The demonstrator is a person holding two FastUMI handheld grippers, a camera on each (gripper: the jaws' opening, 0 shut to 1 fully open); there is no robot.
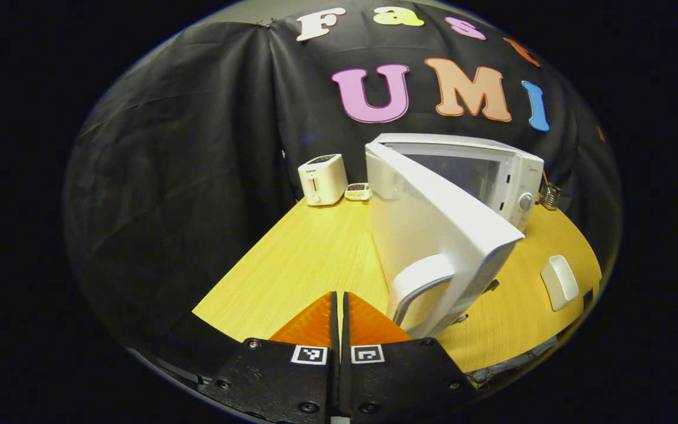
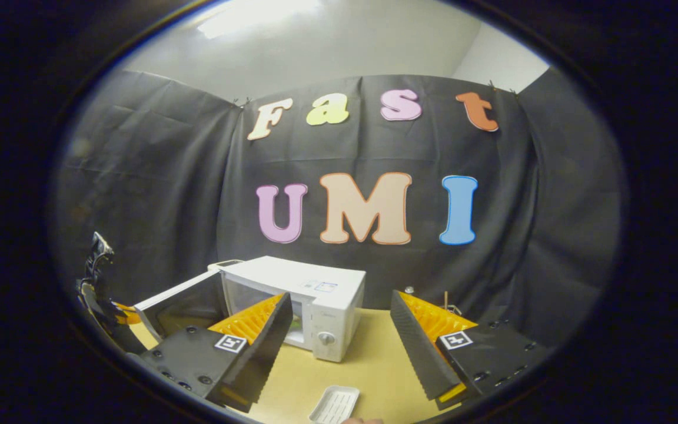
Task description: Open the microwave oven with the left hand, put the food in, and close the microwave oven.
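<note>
Microwave (image 1: 451, 194) seen centre-right in left gripper view, door (image 1: 433, 235) swung open, left gripper (image 1: 339, 306) closed on nothing at bottom centre, right gripper (image 2: 339, 330) held wide apart & empty, white tray (image 2: 334, 405) at bottom centre of right gripper view, on table (image 1: 315, 253).

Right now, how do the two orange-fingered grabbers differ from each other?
The left gripper has its fingers pressed together and empty, while the right gripper has its fingers spread wide apart. The left gripper sits low beside the microwave's open door, near its handle; the right gripper is held higher, facing the microwave, with a small white tray lying below it. Both have orange ribbed fingers on black mounts with square markers.
</note>
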